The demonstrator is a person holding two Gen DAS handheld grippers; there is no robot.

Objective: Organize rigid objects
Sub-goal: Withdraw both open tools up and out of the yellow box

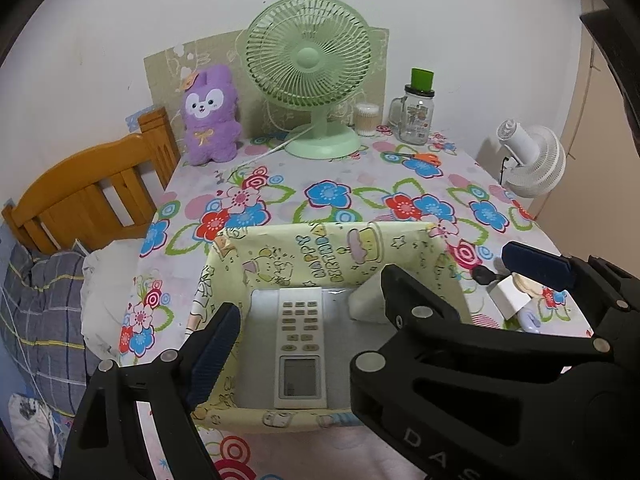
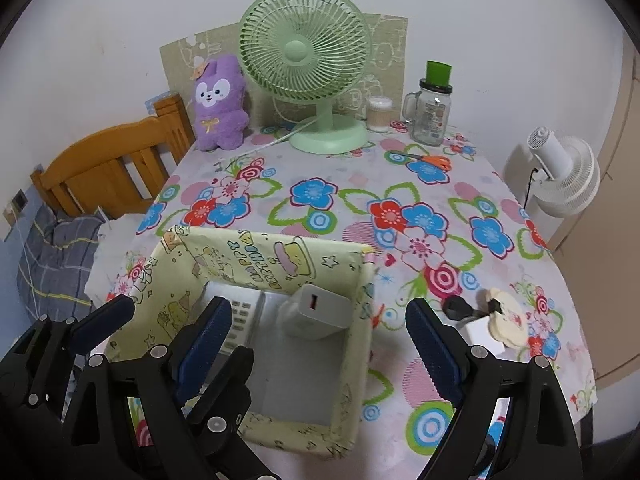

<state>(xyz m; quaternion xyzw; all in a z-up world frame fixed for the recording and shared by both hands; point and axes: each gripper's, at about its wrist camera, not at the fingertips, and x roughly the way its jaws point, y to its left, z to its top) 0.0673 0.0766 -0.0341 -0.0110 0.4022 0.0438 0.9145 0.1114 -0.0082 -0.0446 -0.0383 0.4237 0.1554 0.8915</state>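
Left gripper (image 1: 304, 328) sits nearest the lens in the left wrist view, fingers (image 1: 212, 350) spread wide with nothing between them, hovering over the box (image 1: 404, 236). Right gripper (image 2: 316, 350) also has fingers (image 2: 434, 350) wide apart and holds nothing; it hangs over the right side of the box, with 1 finger over the inside and the other outside above the bench (image 2: 352, 184).

Box is open-topped, covered in pale yellow cartoon paper, and stands on the near part of the bench. Inside it a white remote (image 1: 300, 344) lies flat on the floor of the box, screen end toward the camera. A white charger (image 2: 314, 312) lies in the far right part of the box, just beside the remote; whether they touch cannot be told.

Right of the box, outside it on the bench, lie a small white block (image 1: 510, 294) and a cream cartoon keychain (image 2: 506, 318) with black keys (image 2: 460, 308), close together.

At the far edge of the bench: purple plush toy (image 1: 210, 116), green fan (image 1: 310, 72), cotton swab tub (image 1: 366, 120), glass jar (image 1: 416, 114) with green cap. Orange-handled scissors (image 1: 420, 157) lie in front of the jar. White fan (image 1: 534, 162) is off the right side, wooden headboard (image 1: 88, 192) on the left.
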